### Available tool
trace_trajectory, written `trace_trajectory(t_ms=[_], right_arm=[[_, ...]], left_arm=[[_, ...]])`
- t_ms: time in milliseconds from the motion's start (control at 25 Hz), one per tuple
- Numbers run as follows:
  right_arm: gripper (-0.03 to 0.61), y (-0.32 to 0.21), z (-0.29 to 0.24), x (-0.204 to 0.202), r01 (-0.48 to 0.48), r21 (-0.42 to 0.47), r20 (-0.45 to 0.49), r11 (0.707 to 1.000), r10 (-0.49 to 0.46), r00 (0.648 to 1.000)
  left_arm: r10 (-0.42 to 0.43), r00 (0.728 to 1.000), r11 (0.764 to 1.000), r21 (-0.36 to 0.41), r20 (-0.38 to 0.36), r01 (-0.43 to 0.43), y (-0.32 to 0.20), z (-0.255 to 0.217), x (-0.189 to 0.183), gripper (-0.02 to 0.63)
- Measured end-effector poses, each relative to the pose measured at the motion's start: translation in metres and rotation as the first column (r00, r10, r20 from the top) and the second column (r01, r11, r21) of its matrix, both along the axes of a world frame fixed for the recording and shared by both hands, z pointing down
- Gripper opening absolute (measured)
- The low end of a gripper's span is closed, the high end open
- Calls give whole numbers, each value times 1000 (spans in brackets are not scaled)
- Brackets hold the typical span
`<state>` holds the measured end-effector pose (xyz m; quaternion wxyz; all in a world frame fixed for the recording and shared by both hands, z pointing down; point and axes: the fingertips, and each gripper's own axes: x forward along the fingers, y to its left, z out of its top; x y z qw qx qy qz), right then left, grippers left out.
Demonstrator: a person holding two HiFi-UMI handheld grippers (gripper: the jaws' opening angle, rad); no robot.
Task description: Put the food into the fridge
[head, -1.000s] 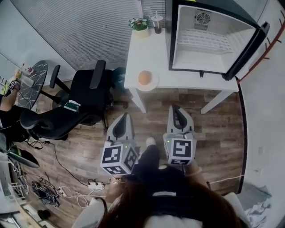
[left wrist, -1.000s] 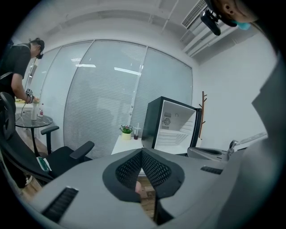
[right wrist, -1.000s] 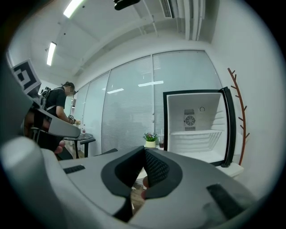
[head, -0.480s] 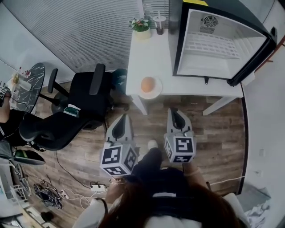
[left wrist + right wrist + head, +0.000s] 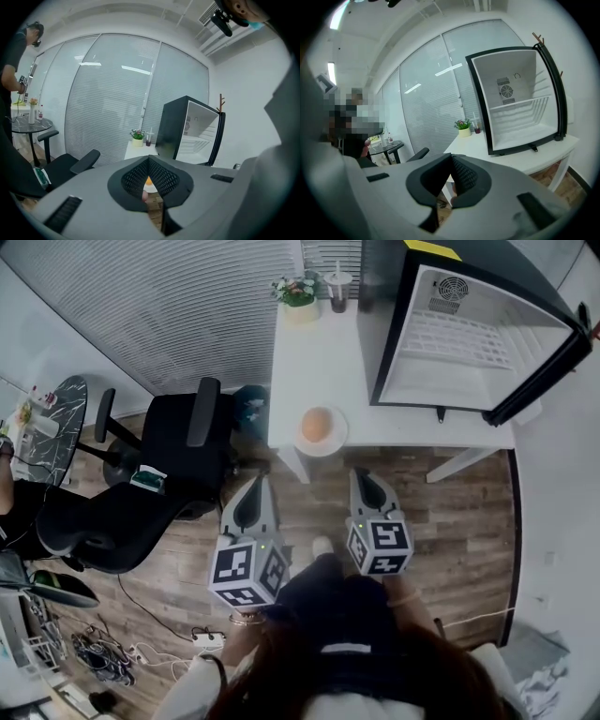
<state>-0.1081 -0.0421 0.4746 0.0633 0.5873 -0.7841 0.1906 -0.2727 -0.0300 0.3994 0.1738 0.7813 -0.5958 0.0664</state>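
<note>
A round orange food point(image 5: 317, 424) lies on a white plate point(image 5: 302, 441) at the near edge of the white table point(image 5: 319, 352). The black mini fridge point(image 5: 469, 348) stands on the table's right part, its door point(image 5: 553, 357) swung open and its white inside bare. My left gripper point(image 5: 255, 481) is shut and empty, over the floor just short of the table, below and left of the plate. Through its jaws the orange food point(image 5: 148, 180) peeks. My right gripper point(image 5: 360, 474) is shut and empty too, right of the plate, and faces the fridge point(image 5: 520, 108).
A black office chair point(image 5: 178, 456) stands left of the table. A potted plant point(image 5: 298, 292) and a cup with a straw point(image 5: 337, 285) sit at the table's far edge. A round dark side table point(image 5: 47, 418) and floor cables point(image 5: 94, 652) lie far left.
Both grippers have moved forward toward the table's near edge, the right one sinking and rolling a little. The table, plate and fridge look nearer. Both stay shut.
</note>
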Motion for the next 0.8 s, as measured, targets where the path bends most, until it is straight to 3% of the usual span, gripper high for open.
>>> trace_trajectory(t_ms=[800], right_arm=[[0, -16, 36, -18, 67, -116, 117, 991, -54, 992]], left_arm=[[-29, 1000, 999, -31, 3, 29, -5, 11, -15, -2]])
